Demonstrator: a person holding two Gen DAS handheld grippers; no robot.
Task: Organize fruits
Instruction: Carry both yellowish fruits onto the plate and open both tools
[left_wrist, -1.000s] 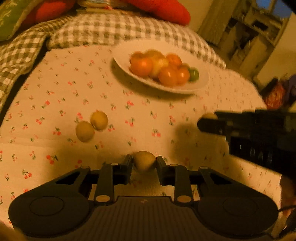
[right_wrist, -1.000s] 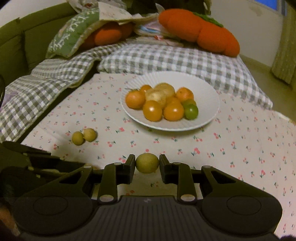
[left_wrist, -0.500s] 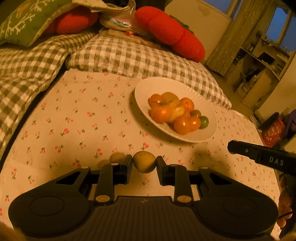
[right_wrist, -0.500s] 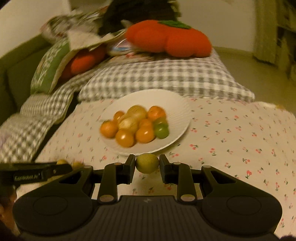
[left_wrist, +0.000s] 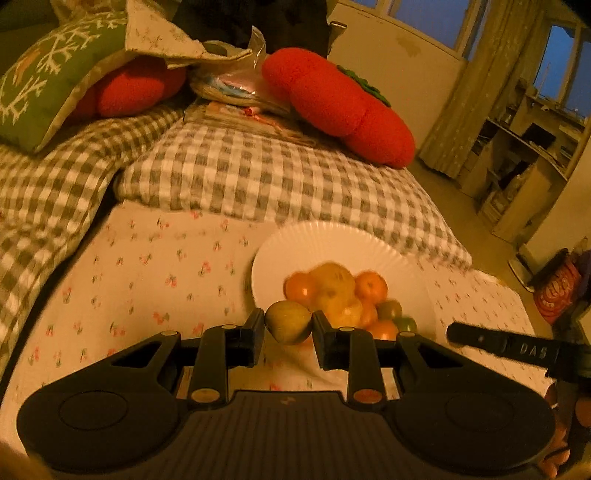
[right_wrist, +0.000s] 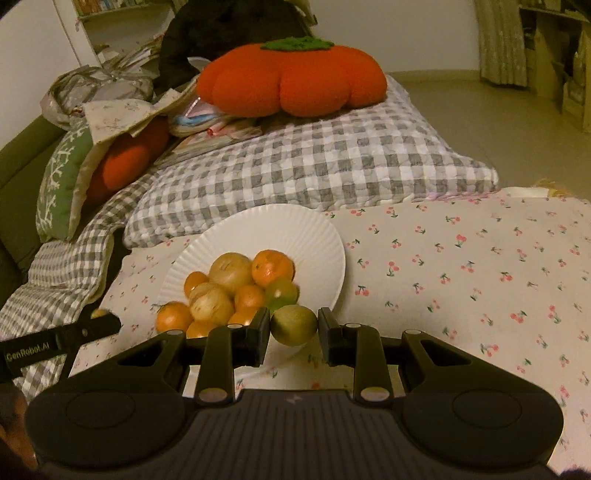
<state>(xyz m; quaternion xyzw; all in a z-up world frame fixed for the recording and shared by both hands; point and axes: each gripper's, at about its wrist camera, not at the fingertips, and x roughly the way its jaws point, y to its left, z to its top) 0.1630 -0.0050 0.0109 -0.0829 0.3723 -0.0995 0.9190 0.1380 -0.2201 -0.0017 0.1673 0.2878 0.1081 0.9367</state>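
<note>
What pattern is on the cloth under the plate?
Small red cherries on white cloth, clearest in the right wrist view.

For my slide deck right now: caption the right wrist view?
Right gripper holds a greenish fruit at the near edge of the fruit-filled white plate.

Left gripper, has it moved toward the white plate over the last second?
Yes. The left gripper, shut on a small yellow-green fruit, has closed in on the white plate, whose near rim now sits just behind the fingertips.
</note>
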